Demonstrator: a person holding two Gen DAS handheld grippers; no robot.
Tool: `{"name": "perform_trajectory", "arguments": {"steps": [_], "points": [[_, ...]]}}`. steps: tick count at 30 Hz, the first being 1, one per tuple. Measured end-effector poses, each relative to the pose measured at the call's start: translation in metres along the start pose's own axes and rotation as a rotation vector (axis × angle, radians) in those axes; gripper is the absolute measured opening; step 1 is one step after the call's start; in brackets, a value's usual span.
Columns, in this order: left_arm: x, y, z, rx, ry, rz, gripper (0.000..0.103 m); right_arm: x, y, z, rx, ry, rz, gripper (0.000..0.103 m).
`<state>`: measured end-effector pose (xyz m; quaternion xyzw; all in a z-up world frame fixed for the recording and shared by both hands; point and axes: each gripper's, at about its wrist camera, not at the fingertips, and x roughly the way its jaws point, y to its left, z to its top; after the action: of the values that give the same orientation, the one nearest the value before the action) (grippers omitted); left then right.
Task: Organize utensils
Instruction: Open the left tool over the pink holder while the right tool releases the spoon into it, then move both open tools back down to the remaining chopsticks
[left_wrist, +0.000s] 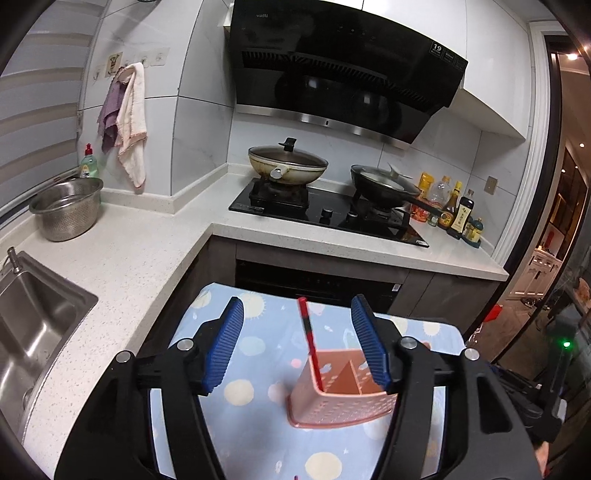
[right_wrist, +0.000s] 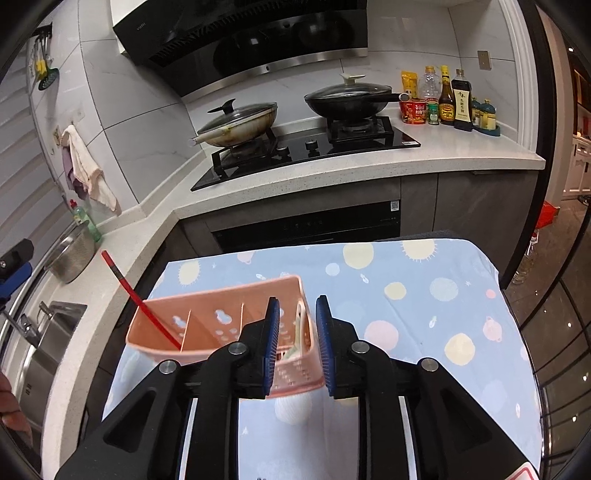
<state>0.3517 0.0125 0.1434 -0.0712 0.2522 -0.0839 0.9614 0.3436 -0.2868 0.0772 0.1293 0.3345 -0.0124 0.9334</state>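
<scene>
The red chopstick (left_wrist: 309, 341) stands in the pink holder (left_wrist: 343, 400), its free end leaning far-left. The left gripper (left_wrist: 297, 343) gapes, pads clear of it. The right gripper (right_wrist: 295, 343) stands slightly apart astride the holder's right wall, clamping nothing.

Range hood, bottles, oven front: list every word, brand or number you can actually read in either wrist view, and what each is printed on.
"valli": brand on the range hood, upper left of its black panel.
"19": large number on the sticker at the hood's upper right; the smaller print there is too small to read.
Sauce bottles: Chinese labels, too small to read reliably.
Red tub: print blurred.
Oven front: a QR sticker, no legible text.
</scene>
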Motion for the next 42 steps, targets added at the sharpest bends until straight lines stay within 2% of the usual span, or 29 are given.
{"name": "perform_trajectory", "arguments": {"steps": [2,5,11,18,26,33,42], "points": [[-0.009,0.003,-0.009,0.004,0.016,0.011,0.058,-0.014,0.000,-0.009,-0.006,-0.001,0.004,0.023],[-0.023,0.009,-0.027,0.003,0.047,0.024,0.058,-0.038,0.002,-0.030,-0.024,0.001,0.001,0.033],[-0.054,0.018,-0.091,0.017,0.146,0.060,0.058,-0.081,0.007,-0.095,-0.092,0.038,-0.033,0.033],[-0.085,0.027,-0.177,0.039,0.277,0.098,0.058,-0.119,-0.002,-0.189,-0.090,0.144,-0.075,0.033],[-0.106,0.021,-0.259,0.057,0.401,0.083,0.058,-0.133,-0.004,-0.276,-0.123,0.290,-0.078,0.033],[-0.116,0.017,-0.295,0.062,0.462,0.077,0.058,-0.133,0.000,-0.306,-0.139,0.367,-0.041,0.033],[-0.118,0.018,-0.305,0.060,0.489,0.083,0.058,-0.126,0.003,-0.317,-0.134,0.427,-0.022,0.033]]}}
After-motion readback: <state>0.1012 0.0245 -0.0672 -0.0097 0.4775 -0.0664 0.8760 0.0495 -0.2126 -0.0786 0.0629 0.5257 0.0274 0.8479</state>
